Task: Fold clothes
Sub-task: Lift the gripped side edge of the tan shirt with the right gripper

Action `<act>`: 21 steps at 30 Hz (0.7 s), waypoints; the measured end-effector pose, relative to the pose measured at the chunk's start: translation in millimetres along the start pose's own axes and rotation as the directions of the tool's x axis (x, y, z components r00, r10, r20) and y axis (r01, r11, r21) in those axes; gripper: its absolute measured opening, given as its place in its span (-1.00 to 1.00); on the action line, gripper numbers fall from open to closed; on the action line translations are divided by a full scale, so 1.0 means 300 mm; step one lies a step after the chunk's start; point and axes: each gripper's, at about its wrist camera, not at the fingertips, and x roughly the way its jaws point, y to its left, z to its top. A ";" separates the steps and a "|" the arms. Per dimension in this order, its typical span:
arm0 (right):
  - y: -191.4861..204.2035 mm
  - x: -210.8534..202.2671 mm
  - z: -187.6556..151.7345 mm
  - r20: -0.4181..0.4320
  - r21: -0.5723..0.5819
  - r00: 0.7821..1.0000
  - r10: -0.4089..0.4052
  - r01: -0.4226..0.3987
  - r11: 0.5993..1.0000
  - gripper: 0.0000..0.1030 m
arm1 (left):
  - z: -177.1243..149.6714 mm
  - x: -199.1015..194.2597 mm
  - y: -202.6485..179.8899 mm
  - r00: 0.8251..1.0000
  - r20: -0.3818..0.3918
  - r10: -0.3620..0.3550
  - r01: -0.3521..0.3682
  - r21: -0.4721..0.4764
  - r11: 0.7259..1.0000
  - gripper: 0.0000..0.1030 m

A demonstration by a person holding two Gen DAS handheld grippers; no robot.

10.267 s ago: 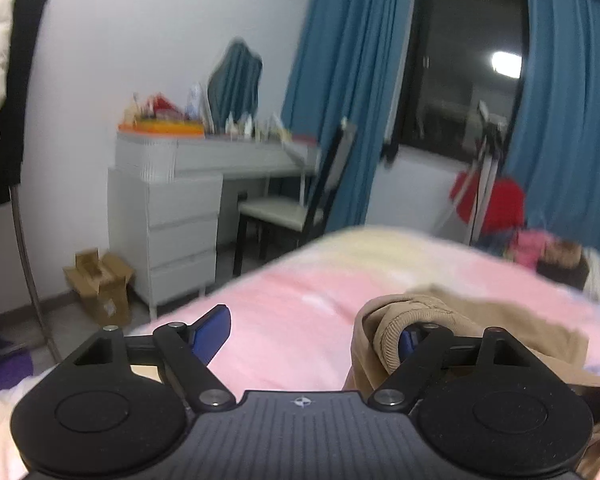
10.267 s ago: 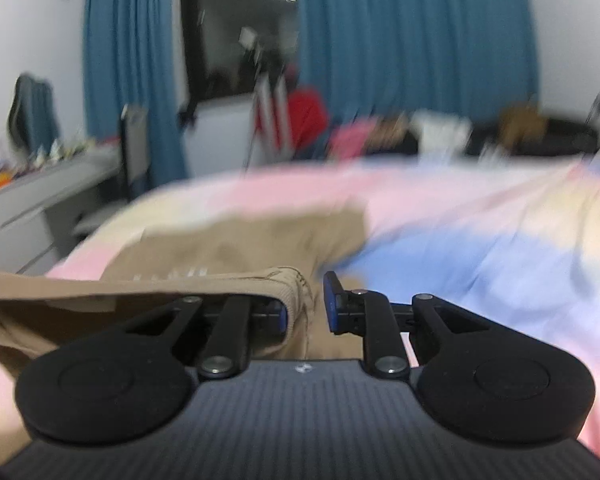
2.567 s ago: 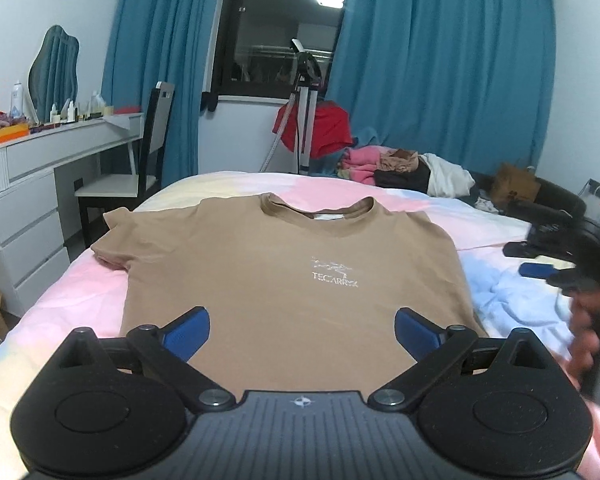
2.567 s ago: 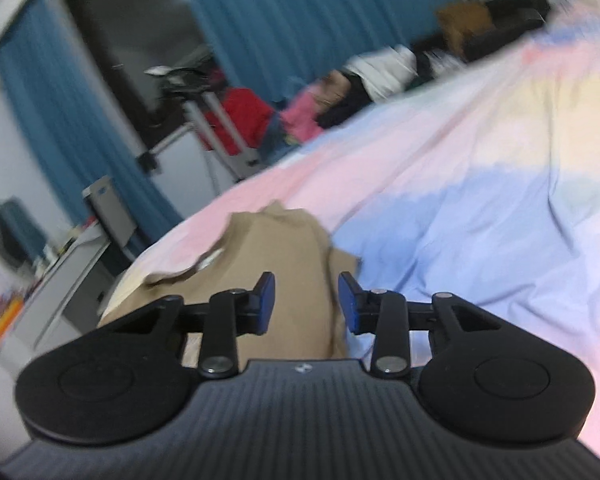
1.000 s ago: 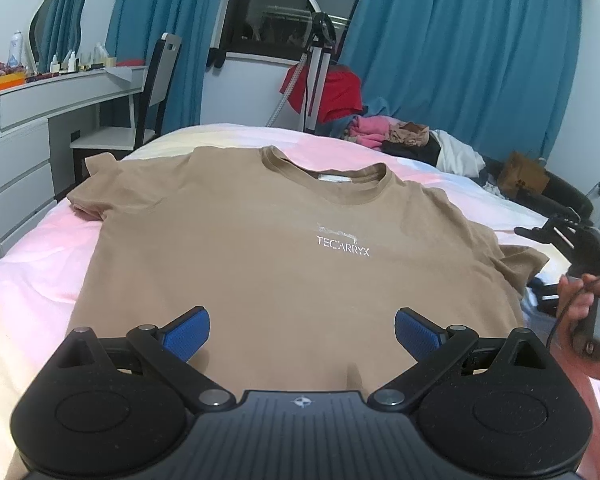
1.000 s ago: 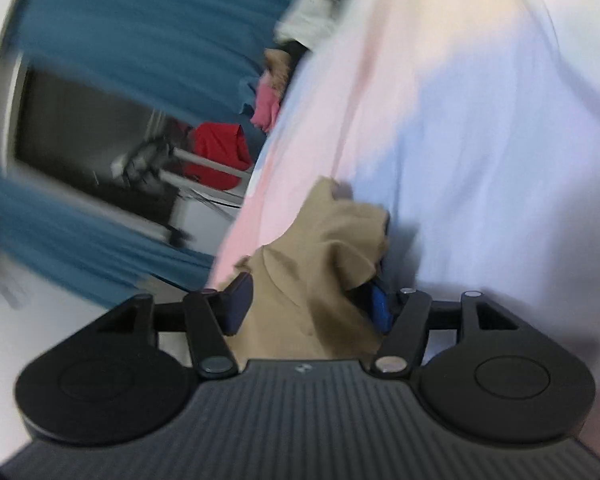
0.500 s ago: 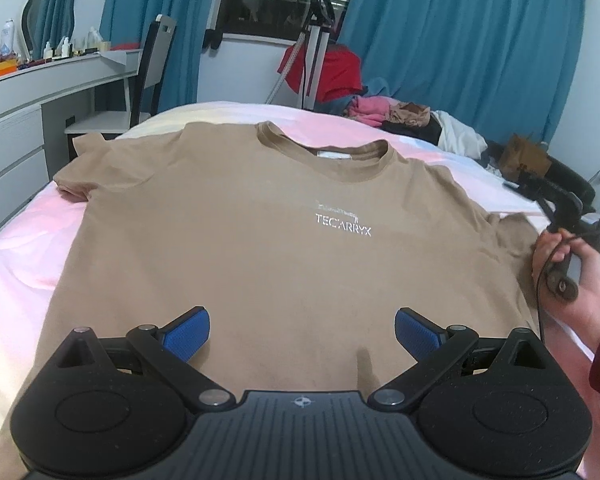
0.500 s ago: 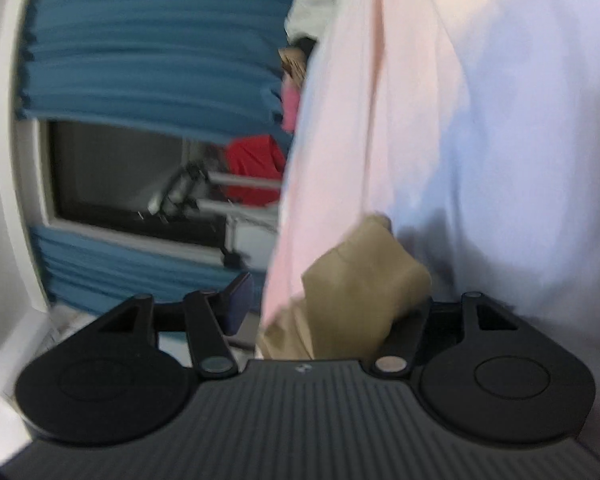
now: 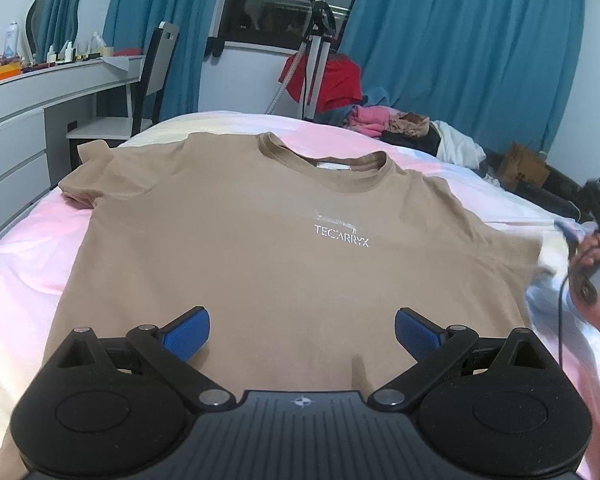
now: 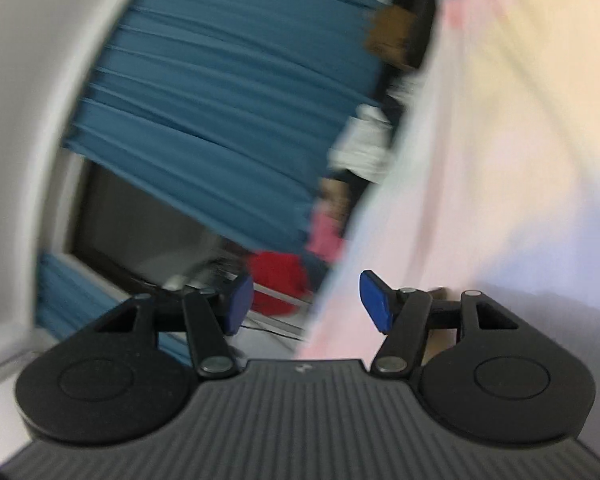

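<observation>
A tan T-shirt (image 9: pixel 260 240) with white TECARRYX lettering lies spread flat, front up, on the pastel bedsheet (image 9: pixel 24 248), collar at the far side. My left gripper (image 9: pixel 302 330) is open and empty, hovering over the shirt's lower hem. My right gripper (image 10: pixel 306 300) is open and empty, tilted sideways beyond the shirt's right sleeve; its view is blurred and shows only a sliver of tan (image 10: pixel 438 294) behind its right finger. In the left wrist view the right gripper (image 9: pixel 598 216) shows at the far right edge, held in a hand.
A white dresser (image 9: pixel 16 148) and a chair (image 9: pixel 156 80) stand left of the bed. A tripod with a red garment (image 9: pixel 324 80) and a pile of clothes (image 9: pixel 404 128) sit beyond the bed, before blue curtains (image 9: pixel 460 48). A cardboard box (image 9: pixel 524 168) is at right.
The right gripper has let go of the shirt's right sleeve and swung away, tilting; the sleeve now lies flat. The left gripper has edged closer over the shirt's hem.
</observation>
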 end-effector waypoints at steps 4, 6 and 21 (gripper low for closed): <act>-0.051 -0.022 -0.017 -0.064 0.008 0.990 -0.125 0.126 0.992 0.21 | 0.003 -0.002 -0.006 1.000 0.005 0.000 0.000 0.000 1.000 0.94; -0.063 -0.043 -0.027 -0.073 -0.006 0.980 -0.184 0.184 0.983 0.20 | 0.004 -0.001 -0.008 1.000 0.006 0.001 -0.001 0.001 1.000 0.94; -0.026 -0.066 -0.203 -0.250 -0.071 0.913 -0.323 0.315 0.946 0.17 | 0.012 -0.037 0.006 1.000 0.004 -0.015 0.015 -0.048 0.999 0.94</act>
